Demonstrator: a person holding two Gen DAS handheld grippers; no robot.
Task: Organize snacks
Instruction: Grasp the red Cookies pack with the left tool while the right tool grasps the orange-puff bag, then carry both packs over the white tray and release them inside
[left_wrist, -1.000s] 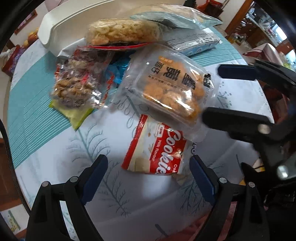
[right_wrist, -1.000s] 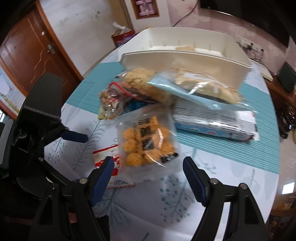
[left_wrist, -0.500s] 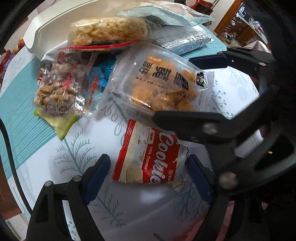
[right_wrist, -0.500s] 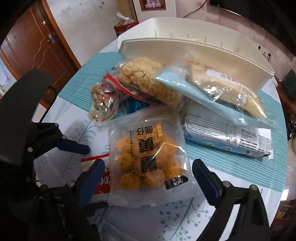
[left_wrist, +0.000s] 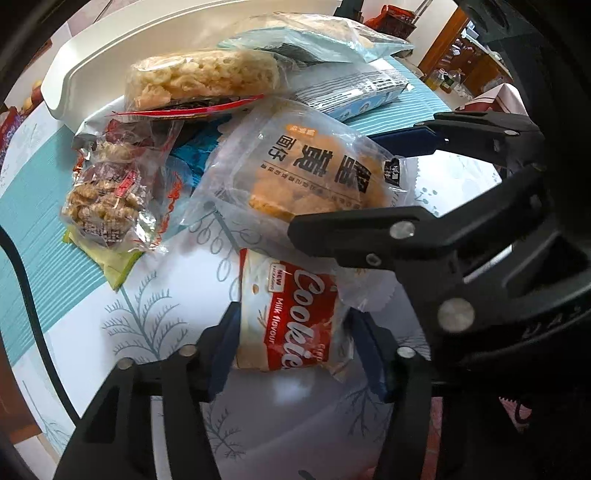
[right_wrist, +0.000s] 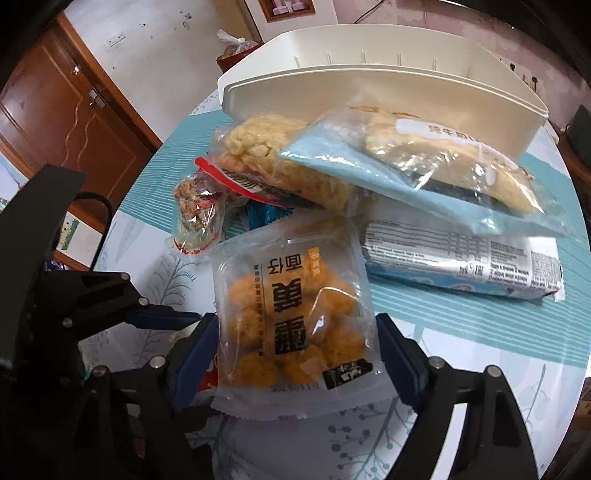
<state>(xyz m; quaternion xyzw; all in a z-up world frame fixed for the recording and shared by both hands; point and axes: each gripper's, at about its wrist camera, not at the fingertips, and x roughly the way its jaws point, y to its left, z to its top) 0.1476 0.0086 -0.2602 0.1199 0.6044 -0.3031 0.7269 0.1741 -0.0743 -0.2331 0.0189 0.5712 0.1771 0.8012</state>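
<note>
on the tablecloth (left_wrist: 155, 332), a heap of snack bags lies in front of a long white bin (right_wrist: 369, 96). the left gripper (left_wrist: 291, 332) sits low over the cloth with its blue-padded jaws on either side of the red cookie packet (left_wrist: 291, 325); the left pad touches the packet's edge and the right pad sits against its crinkled side, so the jaws look closed onto it, though how firm the grip is cannot be told. the right gripper (right_wrist: 295, 339) straddles the clear bag of orange puffs (right_wrist: 291, 317), its pads touching both side edges of the bag, jaws clamped on it. in the left wrist view that bag overlaps the top of the cookie packet, and the right gripper's black fingers cross above it. behind these lie a bag of pale rice crackers (right_wrist: 269, 155), a light blue bag (right_wrist: 406, 173) leaning on the bin's front wall, a printed silver-blue packet (right_wrist: 461, 262) flat on the teal stripe, and a small bag of walnut candies (left_wrist: 107, 199) to the left. a brown wooden door (right_wrist: 74, 122) stands beyond the table.
</note>
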